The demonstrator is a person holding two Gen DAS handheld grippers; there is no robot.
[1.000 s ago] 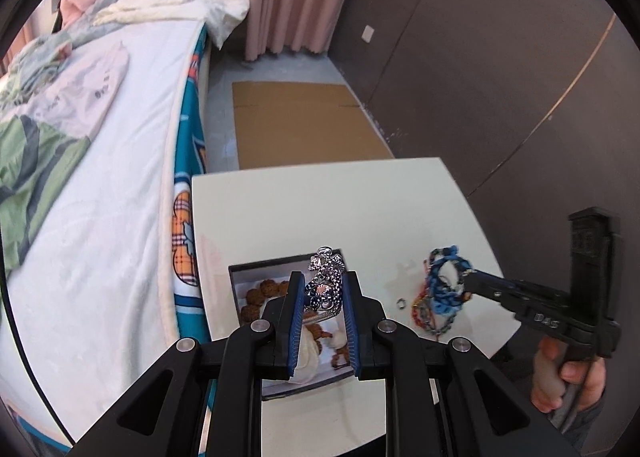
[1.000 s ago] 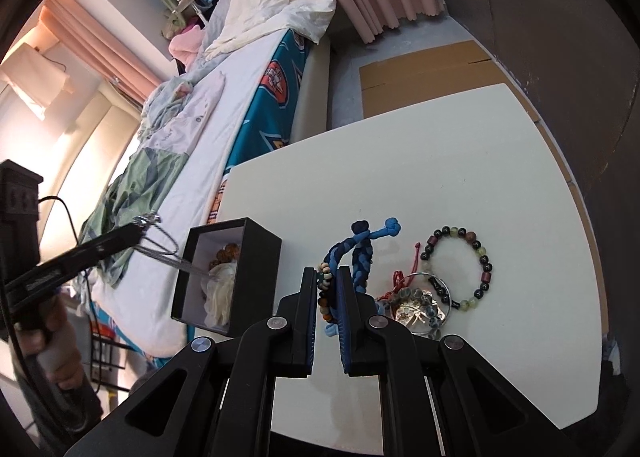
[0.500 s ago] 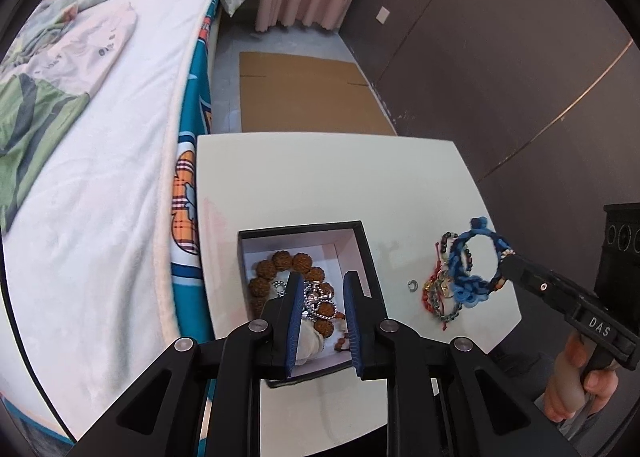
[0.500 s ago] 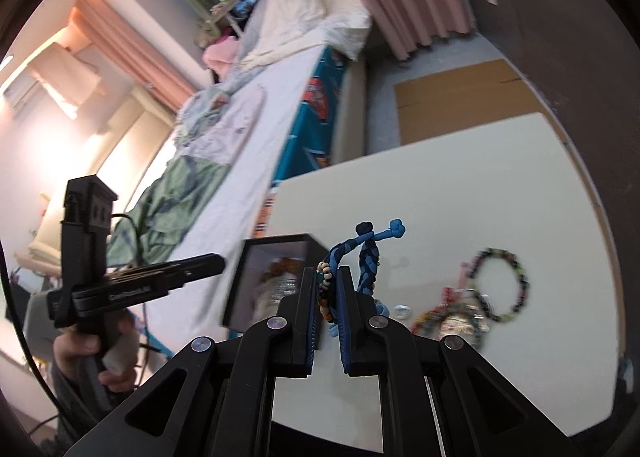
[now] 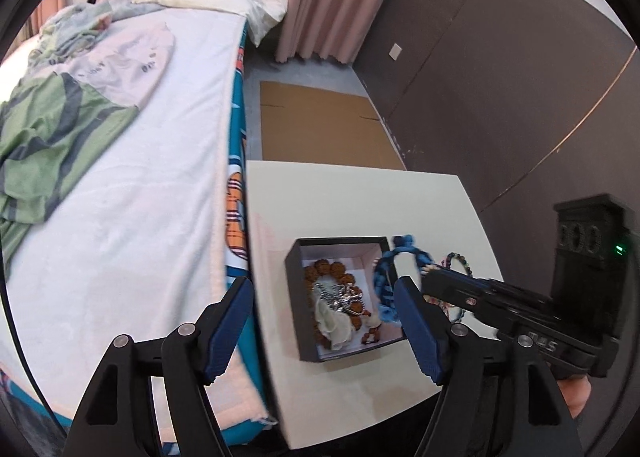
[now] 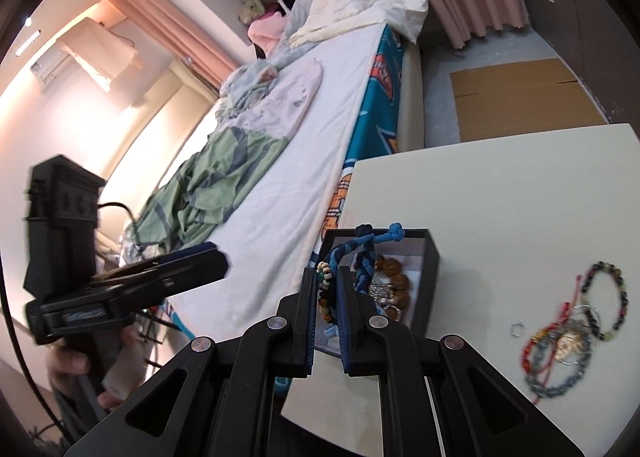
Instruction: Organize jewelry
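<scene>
A black box [image 5: 294,297] with a white lining stands near the table's bed-side edge. In it lie a brown bead bracelet [image 5: 324,271], a silver piece [image 5: 340,293] and a cream cloth. My left gripper [image 5: 324,289] hangs above the box, its jaws opening wide with nothing between the pads. My right gripper [image 6: 326,285] is shut on the blue braided bracelet [image 6: 366,257] and a beaded strand, at the box's [image 6: 430,281] rim. In the left wrist view, the right gripper [image 5: 436,277] comes in from the right with that bracelet [image 5: 386,273].
A pile of bracelets [image 6: 564,349], a dark bead bracelet [image 6: 620,297] and a small ring [image 6: 517,328] lie on the cream table [image 6: 500,197]. A bed [image 5: 140,197] with clothes borders the table. Flat cardboard [image 5: 320,125] lies on the floor.
My left gripper has opened and the silver piece it held now lies in the box. My right gripper has carried the blue bracelet from the pile over to the box.
</scene>
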